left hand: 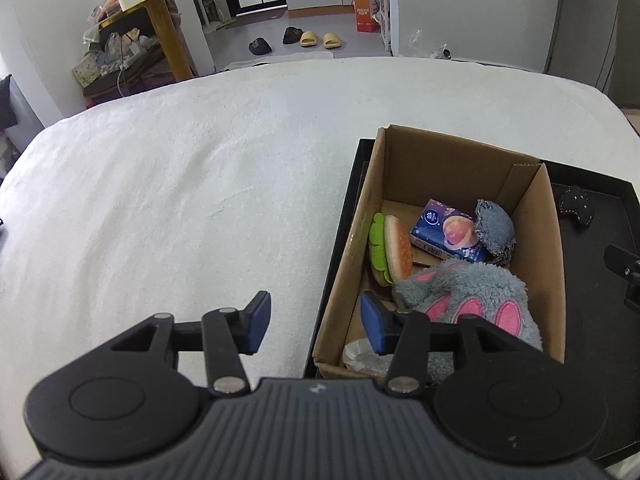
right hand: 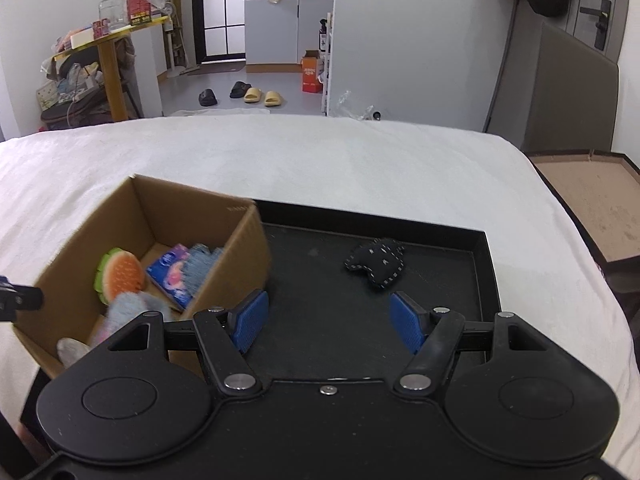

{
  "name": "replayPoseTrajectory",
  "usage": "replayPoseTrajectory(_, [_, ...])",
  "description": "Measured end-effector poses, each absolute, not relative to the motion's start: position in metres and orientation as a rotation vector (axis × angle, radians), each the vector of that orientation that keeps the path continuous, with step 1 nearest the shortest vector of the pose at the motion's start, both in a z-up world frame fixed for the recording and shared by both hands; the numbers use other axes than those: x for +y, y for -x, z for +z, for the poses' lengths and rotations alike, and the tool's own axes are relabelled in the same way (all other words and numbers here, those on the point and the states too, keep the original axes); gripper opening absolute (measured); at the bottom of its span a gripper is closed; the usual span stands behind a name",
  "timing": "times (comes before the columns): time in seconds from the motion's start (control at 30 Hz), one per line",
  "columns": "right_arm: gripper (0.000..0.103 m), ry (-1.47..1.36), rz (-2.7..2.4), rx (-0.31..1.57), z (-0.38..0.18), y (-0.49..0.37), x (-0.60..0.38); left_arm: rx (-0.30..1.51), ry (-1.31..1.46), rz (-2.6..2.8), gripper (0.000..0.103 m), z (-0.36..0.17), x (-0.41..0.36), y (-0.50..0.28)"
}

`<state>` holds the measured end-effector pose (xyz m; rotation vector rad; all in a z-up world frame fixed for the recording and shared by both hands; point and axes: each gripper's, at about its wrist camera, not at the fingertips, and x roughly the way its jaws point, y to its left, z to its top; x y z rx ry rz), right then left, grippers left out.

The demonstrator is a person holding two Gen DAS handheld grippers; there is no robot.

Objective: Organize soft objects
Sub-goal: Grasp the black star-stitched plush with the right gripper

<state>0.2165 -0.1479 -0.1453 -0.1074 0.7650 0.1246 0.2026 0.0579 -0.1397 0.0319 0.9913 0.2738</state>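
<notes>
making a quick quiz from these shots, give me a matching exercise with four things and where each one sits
Things:
1. burger toy
2. black stitched toy
3. grey and pink plush
4. cardboard box

Places:
A. alone on the bare floor of the black tray
B. standing in the tray's left part
C. against the box's left wall
D. at the near end of the box, over its right side

Pairs: 1-C, 2-A, 3-D, 4-B
</notes>
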Motion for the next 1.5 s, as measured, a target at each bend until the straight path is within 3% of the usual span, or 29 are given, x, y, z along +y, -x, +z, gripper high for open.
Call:
replayPoseTrajectory(0.6, [0.085, 0.057, 0.111, 0.766, -0.194, -0.242, -0.196, 1.018, -0.254, 0.415, 0.053, -0.149, 0.019, -0.219])
replayPoseTrajectory(1.5, [0.091, 0.042, 0.119, 0.739, -0.235, -0.298, -0.191, 1.070, -0.589, 0.566, 0.054, -0.179, -0.031, -0.247])
